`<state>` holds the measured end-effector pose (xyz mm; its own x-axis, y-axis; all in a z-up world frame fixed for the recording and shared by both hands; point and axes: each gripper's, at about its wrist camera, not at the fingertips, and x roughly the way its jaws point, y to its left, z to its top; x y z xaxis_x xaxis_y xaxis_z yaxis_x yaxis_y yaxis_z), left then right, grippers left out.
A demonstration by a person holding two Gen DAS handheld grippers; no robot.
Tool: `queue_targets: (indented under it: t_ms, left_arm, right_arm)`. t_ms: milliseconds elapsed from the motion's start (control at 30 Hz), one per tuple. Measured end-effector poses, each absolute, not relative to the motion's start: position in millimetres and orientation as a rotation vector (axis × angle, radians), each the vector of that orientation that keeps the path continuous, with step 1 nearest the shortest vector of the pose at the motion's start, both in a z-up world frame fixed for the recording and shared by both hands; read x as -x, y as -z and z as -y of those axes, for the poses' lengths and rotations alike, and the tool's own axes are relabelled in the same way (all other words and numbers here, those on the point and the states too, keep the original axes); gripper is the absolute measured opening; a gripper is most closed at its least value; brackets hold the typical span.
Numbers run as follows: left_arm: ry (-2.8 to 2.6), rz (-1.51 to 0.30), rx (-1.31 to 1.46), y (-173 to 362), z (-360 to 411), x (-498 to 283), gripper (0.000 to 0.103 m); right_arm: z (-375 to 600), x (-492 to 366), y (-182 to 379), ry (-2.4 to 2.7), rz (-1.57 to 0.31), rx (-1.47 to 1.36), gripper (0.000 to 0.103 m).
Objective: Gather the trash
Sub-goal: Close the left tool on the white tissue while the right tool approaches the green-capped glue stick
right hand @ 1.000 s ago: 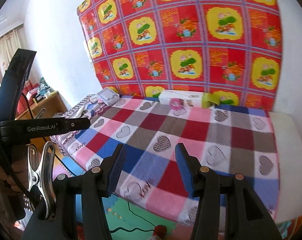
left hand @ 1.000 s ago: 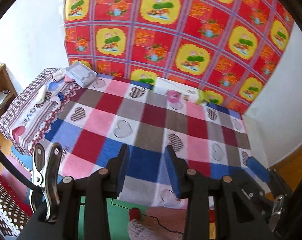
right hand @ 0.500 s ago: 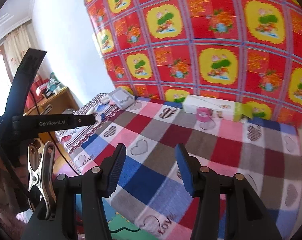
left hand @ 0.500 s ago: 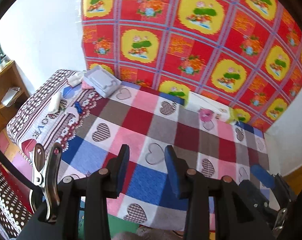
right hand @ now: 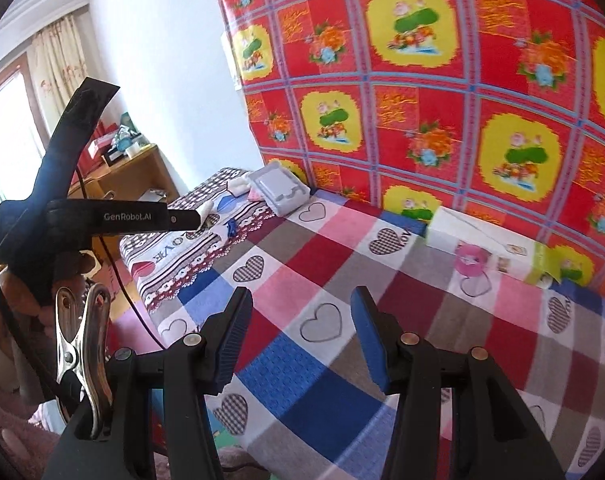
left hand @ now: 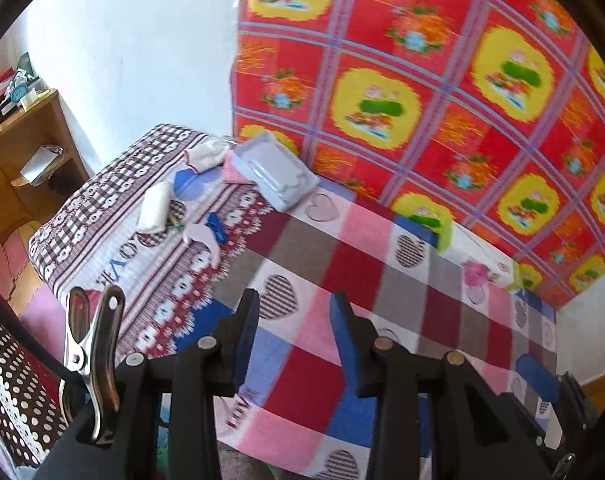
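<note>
Loose litter lies on the patterned pillow end of the bed: a white tissue wad [left hand: 154,207], a crumpled white cloth or paper [left hand: 206,154], a small blue wrapper [left hand: 215,226] and a pale lilac scrap [left hand: 203,237]. A grey plastic tray [left hand: 280,174] leans beside them by the wall and shows smaller in the right wrist view [right hand: 280,192]. My left gripper [left hand: 293,300] hangs open over the plaid blanket, short of the litter, nothing between its blue pads. My right gripper [right hand: 301,296] is open too, empty, further along the blanket.
A long white box [right hand: 482,240] with a pink toy-like thing [right hand: 471,261] lies against the red and yellow wall cloth. A wooden shelf unit [left hand: 18,152] stands left of the bed. The left tool's black housing [right hand: 62,216] fills the left side of the right wrist view.
Both views have swung along the bed toward the pillow end, so the litter and grey tray now look larger and nearer. Neither gripper's jaw gap has changed.
</note>
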<state>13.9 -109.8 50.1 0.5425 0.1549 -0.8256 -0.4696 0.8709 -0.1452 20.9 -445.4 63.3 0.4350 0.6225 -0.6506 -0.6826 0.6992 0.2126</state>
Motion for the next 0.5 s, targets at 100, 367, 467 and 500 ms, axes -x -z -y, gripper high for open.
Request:
queue_targets:
  t_ms: [100, 367, 467, 500]
  left_arm:
    - [-0.391, -0.927, 0.363, -46.1, 82.9, -15.9, 0.038]
    - [-0.386, -0.977, 0.368, -27.9, 11.5, -26.7, 0.038]
    - [-0.384, -0.988, 0.373, -20.9, -10.5, -30.8, 0.038]
    - [-0.384, -0.992, 0.376, -17.9, -18.7, -32.3, 0.038]
  right_arm:
    - [425.7, -22.9, -61.1, -0.803, -0.783, 0.088, 0.053]
    - [371.4, -27.0, -57.5, -0.774, -0.815, 0.102, 0.052]
    - [353.7, -29.5, -53.9, -0.767, -0.832, 0.093, 0.052]
    - [347.5, -30.5, -52.5, -0.765, -0.837, 0.094, 0.053]
